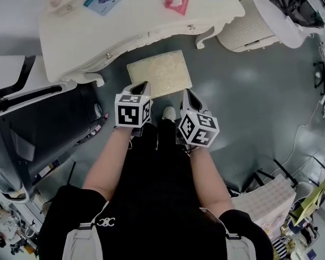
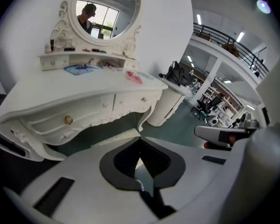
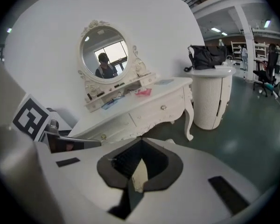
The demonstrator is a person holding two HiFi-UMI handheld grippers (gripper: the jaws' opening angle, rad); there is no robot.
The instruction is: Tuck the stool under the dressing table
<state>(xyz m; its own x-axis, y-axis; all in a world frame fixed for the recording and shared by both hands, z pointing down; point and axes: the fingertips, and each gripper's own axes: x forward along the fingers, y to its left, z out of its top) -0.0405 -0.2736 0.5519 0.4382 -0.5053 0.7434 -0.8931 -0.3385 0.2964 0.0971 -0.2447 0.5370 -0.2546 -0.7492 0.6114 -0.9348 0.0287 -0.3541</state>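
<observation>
The white dressing table (image 1: pixel 146 34) stands at the top of the head view. The stool (image 1: pixel 158 73), with a cream cushioned seat, sits on the floor in front of it, its far edge under the tabletop. Both grippers hover just short of the stool's near edge. My left gripper (image 1: pixel 141 84) is over the near left corner, my right gripper (image 1: pixel 186 92) by the near right corner. Neither holds anything. In the left gripper view the jaws (image 2: pixel 140 139) meet at their tips, with the table's drawers (image 2: pixel 65 118) beyond. The right gripper (image 3: pixel 141 140) is also shut.
A white ribbed round cabinet (image 1: pixel 249 26) with a black bag (image 1: pixel 292 1) stands right of the table. A black and white unit (image 1: pixel 38 107) stands to the left. My shoe (image 1: pixel 168 112) is behind the stool. Small packets (image 1: pixel 176 2) lie on the tabletop. Boxes (image 1: pixel 265 205) crowd the lower right.
</observation>
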